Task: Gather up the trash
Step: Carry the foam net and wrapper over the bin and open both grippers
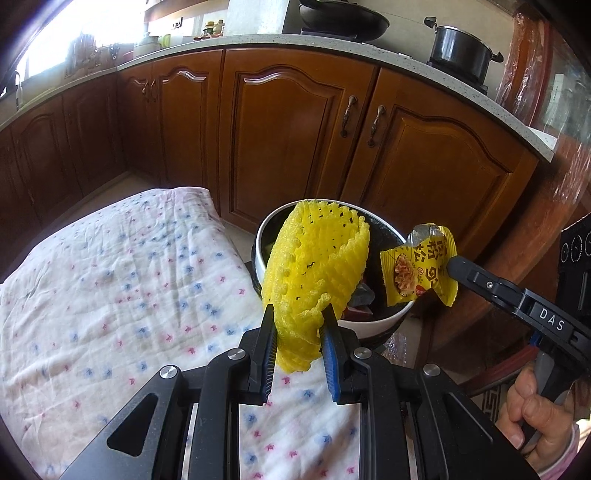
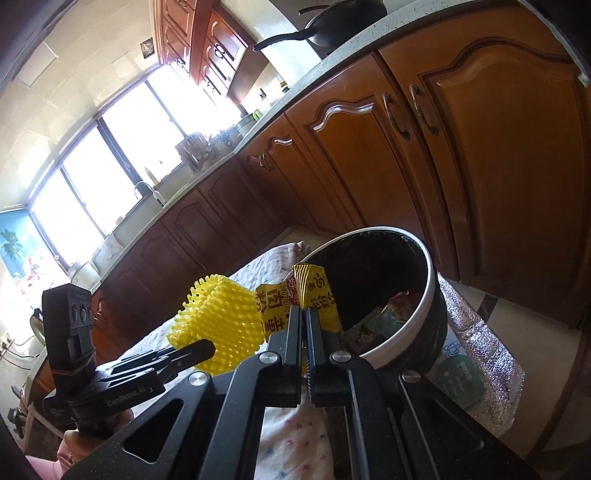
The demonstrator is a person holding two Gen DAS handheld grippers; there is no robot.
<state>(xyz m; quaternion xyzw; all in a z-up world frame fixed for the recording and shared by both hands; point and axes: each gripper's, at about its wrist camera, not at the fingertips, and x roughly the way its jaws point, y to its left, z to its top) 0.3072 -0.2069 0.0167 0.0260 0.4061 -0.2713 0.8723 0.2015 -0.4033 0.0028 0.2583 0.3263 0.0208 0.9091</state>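
My left gripper (image 1: 298,314) is shut on a yellow foam fruit net (image 1: 317,266) and holds it up at the near rim of a round white-rimmed trash bin (image 1: 373,325) lined in black. My right gripper (image 2: 306,310) is shut on a yellow snack wrapper (image 2: 314,291) and holds it over the bin (image 2: 424,280). In the left wrist view the wrapper (image 1: 417,269) hangs at the bin's right rim from the right gripper (image 1: 452,264). In the right wrist view the net (image 2: 221,317) shows at left in the left gripper (image 2: 207,349). Other wrappers lie inside the bin.
A table under a flowered white cloth (image 1: 122,280) lies left of the bin. Brown kitchen cabinets (image 1: 295,122) stand behind, with a pot (image 1: 461,48) and a wok (image 1: 343,18) on the counter. A silver foil bag (image 2: 480,369) lies beside the bin.
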